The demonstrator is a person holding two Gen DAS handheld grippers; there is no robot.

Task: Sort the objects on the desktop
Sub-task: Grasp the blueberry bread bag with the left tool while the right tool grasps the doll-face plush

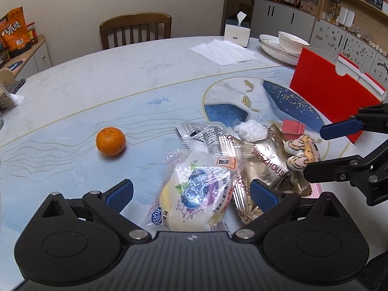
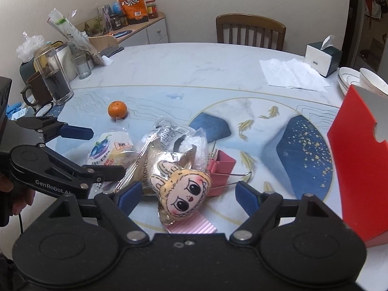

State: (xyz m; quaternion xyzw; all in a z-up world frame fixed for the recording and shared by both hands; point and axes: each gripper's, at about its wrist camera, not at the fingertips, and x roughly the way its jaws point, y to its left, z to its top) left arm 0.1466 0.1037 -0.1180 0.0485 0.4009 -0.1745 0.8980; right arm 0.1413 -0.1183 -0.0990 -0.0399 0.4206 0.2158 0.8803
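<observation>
A pile of objects lies mid-table: a clear-wrapped blueberry bread packet [image 1: 194,194] [image 2: 109,150], a gold foil packet [image 1: 264,160] [image 2: 155,167], a small plush doll face [image 2: 181,191] [image 1: 300,152], a pink binder clip [image 2: 222,167] [image 1: 292,127], and a printed sachet [image 1: 203,131]. An orange [image 1: 110,141] [image 2: 117,109] sits apart to the left. My left gripper [image 1: 191,194] is open, its jaws either side of the bread packet. My right gripper [image 2: 188,195] is open around the doll, not touching it.
A red box [image 1: 327,89] [image 2: 359,160] stands at the right. Stacked white bowls [image 1: 283,46], a tissue box [image 1: 236,32] and paper sheets [image 1: 223,51] sit at the far side. Glass jars and a mug [image 2: 53,77] crowd the left edge. A wooden chair [image 1: 135,30] stands behind.
</observation>
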